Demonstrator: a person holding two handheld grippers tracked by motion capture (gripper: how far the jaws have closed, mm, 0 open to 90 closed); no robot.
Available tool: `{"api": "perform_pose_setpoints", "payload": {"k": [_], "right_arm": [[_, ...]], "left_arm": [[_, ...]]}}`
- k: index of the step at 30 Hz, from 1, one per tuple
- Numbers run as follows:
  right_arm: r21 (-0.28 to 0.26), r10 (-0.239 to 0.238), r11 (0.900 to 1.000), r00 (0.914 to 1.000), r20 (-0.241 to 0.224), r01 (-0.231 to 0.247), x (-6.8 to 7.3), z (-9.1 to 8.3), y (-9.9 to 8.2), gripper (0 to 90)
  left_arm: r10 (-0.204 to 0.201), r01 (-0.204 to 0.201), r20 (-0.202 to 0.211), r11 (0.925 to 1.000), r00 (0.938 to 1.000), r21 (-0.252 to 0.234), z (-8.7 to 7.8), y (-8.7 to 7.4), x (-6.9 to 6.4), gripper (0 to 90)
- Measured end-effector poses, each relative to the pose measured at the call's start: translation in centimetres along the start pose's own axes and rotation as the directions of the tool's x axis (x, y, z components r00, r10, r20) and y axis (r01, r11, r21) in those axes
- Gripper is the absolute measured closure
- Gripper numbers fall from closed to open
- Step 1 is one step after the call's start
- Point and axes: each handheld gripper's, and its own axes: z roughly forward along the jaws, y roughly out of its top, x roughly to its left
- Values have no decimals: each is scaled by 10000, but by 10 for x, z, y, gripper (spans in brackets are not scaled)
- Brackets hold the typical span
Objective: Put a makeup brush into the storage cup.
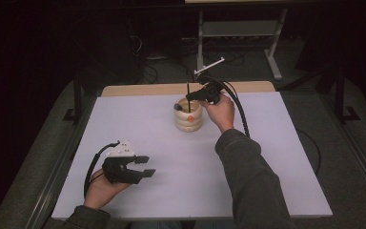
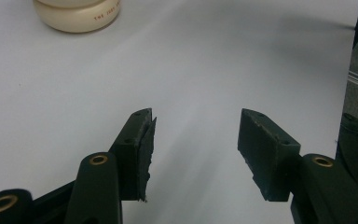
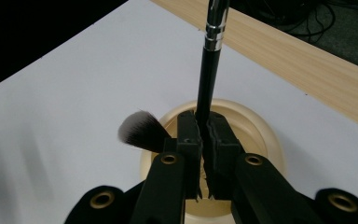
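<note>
- White tabletop (image 1: 267, 157) lies under the left claw (image 1: 148, 166) and the right claw (image 1: 190, 97)
- Wooden strip (image 1: 143, 89) along the table's far edge, just beyond the right claw
- Grey metal stand (image 1: 238, 28) on the floor, well beyond the right claw
- Black cables (image 1: 147, 62) on the floor, far beyond the left claw

The room was dim, its surroundings nearly black, while the white bench (image 1: 267, 157) was lit evenly from above. Shadows lay soft and faint. The near claw arms looked slightly unfocused, and motion blur smeared the bench's left in the right gripper view.
</note>
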Motion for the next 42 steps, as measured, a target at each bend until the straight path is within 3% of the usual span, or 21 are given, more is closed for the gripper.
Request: {"api": "perform_pose_setpoints", "payload": {"k": [6,9,15,16,19,21,22,26,29,30,31,34,37,42], "right_arm": [[15,-208,9998,9997,100,208,-1,6,-4,846],[115,85,9999,9999,105,-87,-2,7,-7,846],[65,-26,10000,9997,248,25,-8,10,-13,845],[135,216,9997,9995,235,-219,-7,10,-13,845],[195,-17,9998,9995,322,11,-9,12,-15,844],[181,198,9996,9994,279,-203,-8,13,-16,843],[179,-15,9998,9994,342,9,-9,14,-17,843],[93,162,9998,9995,283,-165,-8,16,-19,842],[112,-38,9999,9992,408,34,-10,16,-21,840],[144,188,9997,9990,395,-194,-8,16,-21,839],[71,-47,10000,9990,452,44,-10,16,-22,838],[35,-42,10000,9988,495,40,-10,14,-22,835],[45,-86,10000,9970,773,82,-8,11,-22,724],[-91,170,9998,9966,804,-163,-8,4,-24,681]], "left_arm": [[-62,62,-3,10000,10000,13,0,-1,0,453],[-38,38,-37,10000,10000,-4,0,-1,0,453],[21,-21,-7,10000,10000,34,1,-1,1,452],[30,-30,-7,10000,10000,33,1,-1,1,453],[11,-11,18,10000,10000,44,1,-1,1,452],[-26,26,39,10000,10000,56,2,-1,0,451],[-34,34,42,10000,10000,57,2,-1,0,451],[-12,12,23,10000,10000,69,2,-1,1,451],[-36,36,43,10000,10000,83,2,-1,1,451],[-67,66,44,9999,10000,77,3,-2,1,451],[-69,68,44,10000,10000,71,3,-2,1,451],[-102,101,32,9999,9999,57,3,-2,1,451],[-45,45,-53,10000,10000,9,2,-2,3,448],[-227,227,-90,9997,9997,-30,1,-2,3,436]]}}
